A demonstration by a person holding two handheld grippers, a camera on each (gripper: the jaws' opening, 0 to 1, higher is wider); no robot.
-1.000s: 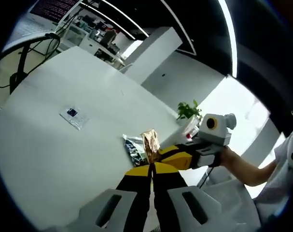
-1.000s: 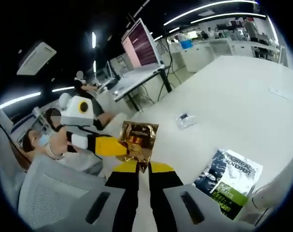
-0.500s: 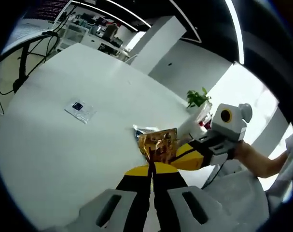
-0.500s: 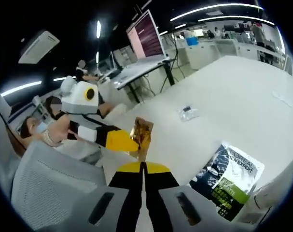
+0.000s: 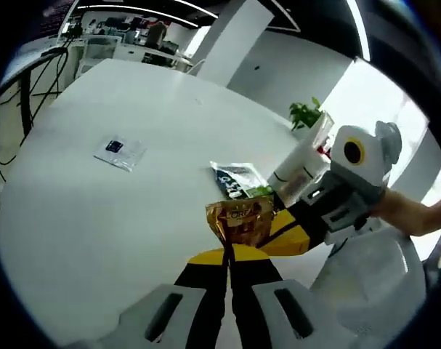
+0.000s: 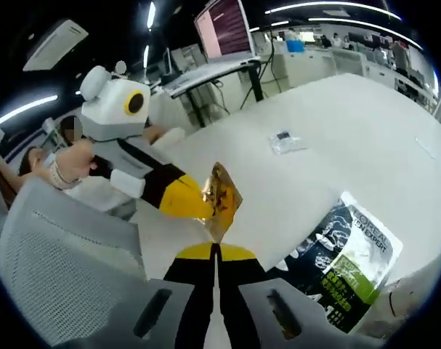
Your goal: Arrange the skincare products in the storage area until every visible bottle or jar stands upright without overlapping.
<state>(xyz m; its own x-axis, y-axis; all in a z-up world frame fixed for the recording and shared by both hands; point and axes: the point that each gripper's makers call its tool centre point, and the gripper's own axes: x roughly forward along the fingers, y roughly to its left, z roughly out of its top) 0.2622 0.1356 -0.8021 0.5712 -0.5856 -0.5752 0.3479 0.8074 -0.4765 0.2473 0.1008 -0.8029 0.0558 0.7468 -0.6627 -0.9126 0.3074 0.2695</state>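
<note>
Both grippers are pinching the same small gold foil sachet (image 5: 240, 222), holding it in the air above the white table (image 5: 96, 218). The left gripper (image 5: 227, 254) is clamping its lower edge with jaws closed flat together, and the right gripper (image 5: 289, 234) is reaching in from the right of the left gripper view to nip the sachet's side. In the right gripper view, the right gripper (image 6: 216, 247) is gripping the sachet (image 6: 221, 198) by its bottom tip, while the left gripper (image 6: 184, 198) is biting the edge from the left.

The sachet is looking thin, light and floppy, with a crinkled glossy skin that is probably slippery; it is bending between the two grips, so it will not stand on its own. Judging from this, the flat sealed margins are the safest hold, not the fuller middle, and a hard tug between the two jaws could tear the foil.

A larger dark-and-green L'Oreal sachet (image 6: 347, 258) is lying flat near the table's near edge, well apart from a small clear packet (image 5: 119, 153) further in. A white bottle (image 5: 301, 161) seems to be standing beyond, though it is partly hidden by the right gripper.
</note>
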